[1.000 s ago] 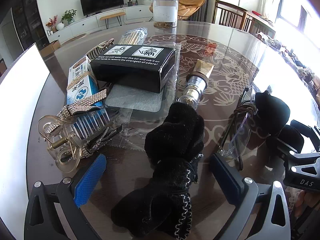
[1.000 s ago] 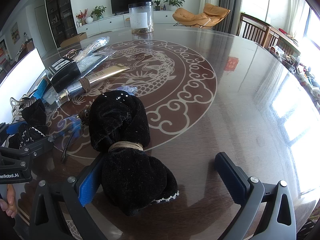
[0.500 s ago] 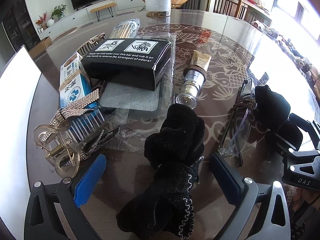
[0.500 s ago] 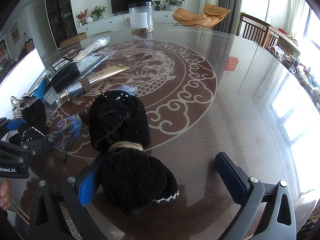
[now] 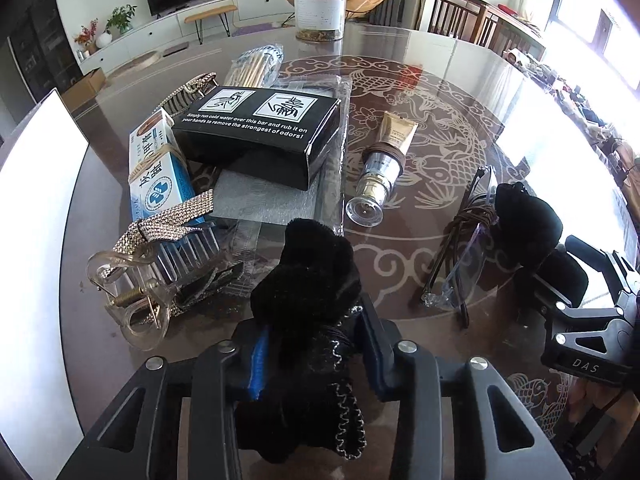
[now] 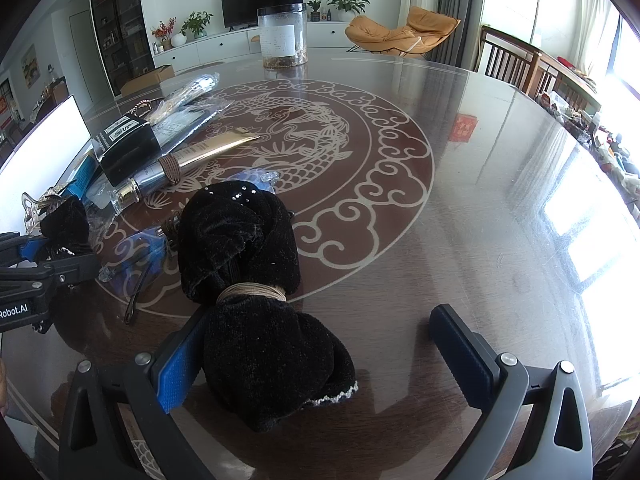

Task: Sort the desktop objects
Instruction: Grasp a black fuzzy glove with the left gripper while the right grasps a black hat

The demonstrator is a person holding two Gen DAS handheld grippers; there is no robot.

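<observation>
The left gripper [image 5: 310,354] is clamped on a black velvet bow [image 5: 308,280] at its tied middle, pads pressing both sides; the bow's upper lobe sticks out ahead of the fingers and the trimmed lower lobe hangs toward the camera. The bow lies on the table [image 5: 400,240], just right of a clear hair claw [image 5: 132,300] and below a black box [image 5: 260,132].

The right gripper [image 6: 316,346] stands wide open around a 2nd bow [image 6: 248,280], which is bound with a tan band. Its lower lobe lies against the left pad [image 6: 180,364], well apart from the right one. A pair of clear glasses [image 5: 464,256] lies between the 2 bows, and a gold tube [image 5: 384,164] lies farther up the table.

1 second ago the left gripper was fully spread with the bow lying loose between its pads; now it has closed in on it. The right gripper and its bow are unchanged.
</observation>
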